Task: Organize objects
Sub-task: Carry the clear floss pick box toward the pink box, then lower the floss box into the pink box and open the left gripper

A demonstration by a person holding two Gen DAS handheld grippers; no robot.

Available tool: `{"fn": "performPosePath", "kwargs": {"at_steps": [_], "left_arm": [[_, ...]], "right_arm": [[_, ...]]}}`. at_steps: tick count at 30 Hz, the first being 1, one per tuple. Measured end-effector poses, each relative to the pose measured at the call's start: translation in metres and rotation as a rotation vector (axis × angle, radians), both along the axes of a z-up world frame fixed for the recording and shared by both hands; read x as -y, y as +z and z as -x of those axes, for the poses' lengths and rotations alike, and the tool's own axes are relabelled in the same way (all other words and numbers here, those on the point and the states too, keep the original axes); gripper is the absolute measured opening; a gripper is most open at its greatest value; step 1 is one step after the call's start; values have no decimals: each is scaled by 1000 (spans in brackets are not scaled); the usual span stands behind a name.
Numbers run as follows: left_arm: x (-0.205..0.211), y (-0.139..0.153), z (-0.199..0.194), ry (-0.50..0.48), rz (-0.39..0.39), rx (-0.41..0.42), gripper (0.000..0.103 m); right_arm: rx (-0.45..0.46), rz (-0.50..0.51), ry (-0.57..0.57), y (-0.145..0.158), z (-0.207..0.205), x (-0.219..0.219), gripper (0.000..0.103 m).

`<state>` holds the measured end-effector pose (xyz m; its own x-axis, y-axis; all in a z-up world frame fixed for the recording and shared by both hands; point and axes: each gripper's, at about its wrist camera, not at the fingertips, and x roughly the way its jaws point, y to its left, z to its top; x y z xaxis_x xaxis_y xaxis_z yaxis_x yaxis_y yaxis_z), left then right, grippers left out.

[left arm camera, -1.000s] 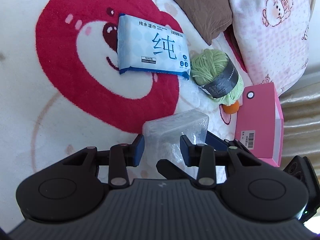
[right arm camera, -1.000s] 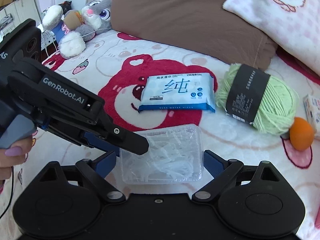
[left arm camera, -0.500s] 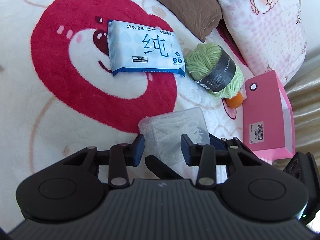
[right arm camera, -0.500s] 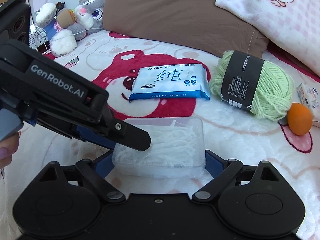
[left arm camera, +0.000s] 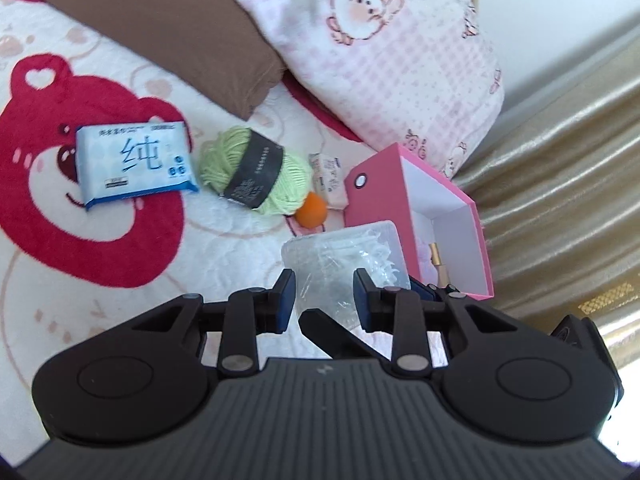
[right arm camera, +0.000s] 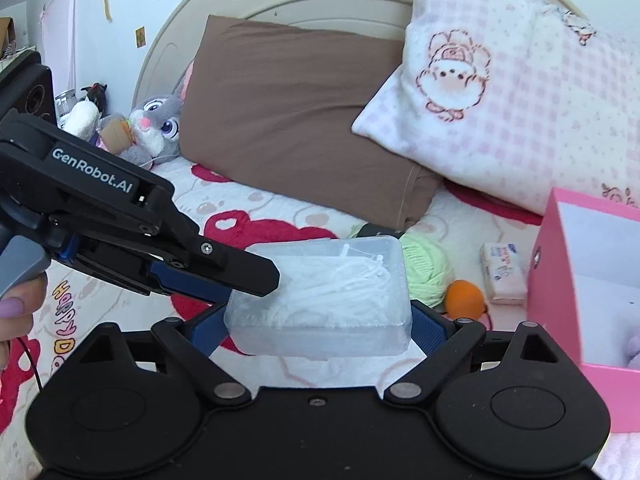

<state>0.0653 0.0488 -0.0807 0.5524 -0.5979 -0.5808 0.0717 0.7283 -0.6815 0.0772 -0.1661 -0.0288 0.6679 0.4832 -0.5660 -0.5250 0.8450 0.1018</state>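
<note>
From the left wrist view, the left tool (left arm camera: pixel 324 294) had its blue pads either side of a corner of the clear plastic box (left arm camera: pixel 348 256) of white sticks, its jaws closing on it, the box raised above the bed (left arm camera: pixel 240 236). Behind it on the bear-print bedspread lay a blue wipes pack (left arm camera: pixel 134 162), a green yarn ball (left arm camera: pixel 256 172), an orange ball (left arm camera: pixel 313 210) and a small packet (left arm camera: pixel 330 178), with an open pink box (left arm camera: pixel 420 216) just beside the clear box, to its right. From the right wrist view, the right tool (right arm camera: pixel 318 322) stood spread wide, its pads pressed against both ends of the clear plastic box (right arm camera: pixel 320 292), which it held level off the bed. The left tool (right arm camera: pixel 224 276) reached in from the left onto the box's near left corner, a hand (right arm camera: pixel 16 312) gripping its handle. The pink box (right arm camera: pixel 592 292) stood near on the right, and a brown pillow (right arm camera: pixel 296 120) lay behind
</note>
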Motion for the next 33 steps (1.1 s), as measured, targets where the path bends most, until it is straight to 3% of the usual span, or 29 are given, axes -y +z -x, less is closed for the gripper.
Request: {"fn": "performPosePath", "kwargs": {"at_steps": [7, 16, 24, 33], "left_arm": [[63, 48, -13, -109, -53, 84, 31], [155, 63, -52, -206, -127, 116, 34], [228, 49, -101, -319, -240, 40, 35], [272, 20, -147, -378, -375, -151, 35]], "right_arm": [[55, 32, -107, 53, 3, 53, 95], [47, 94, -251, 46, -22, 107, 95], [-161, 86, -285, 28, -74, 159, 95], [-414, 23, -233, -13, -123, 188, 95]]}}
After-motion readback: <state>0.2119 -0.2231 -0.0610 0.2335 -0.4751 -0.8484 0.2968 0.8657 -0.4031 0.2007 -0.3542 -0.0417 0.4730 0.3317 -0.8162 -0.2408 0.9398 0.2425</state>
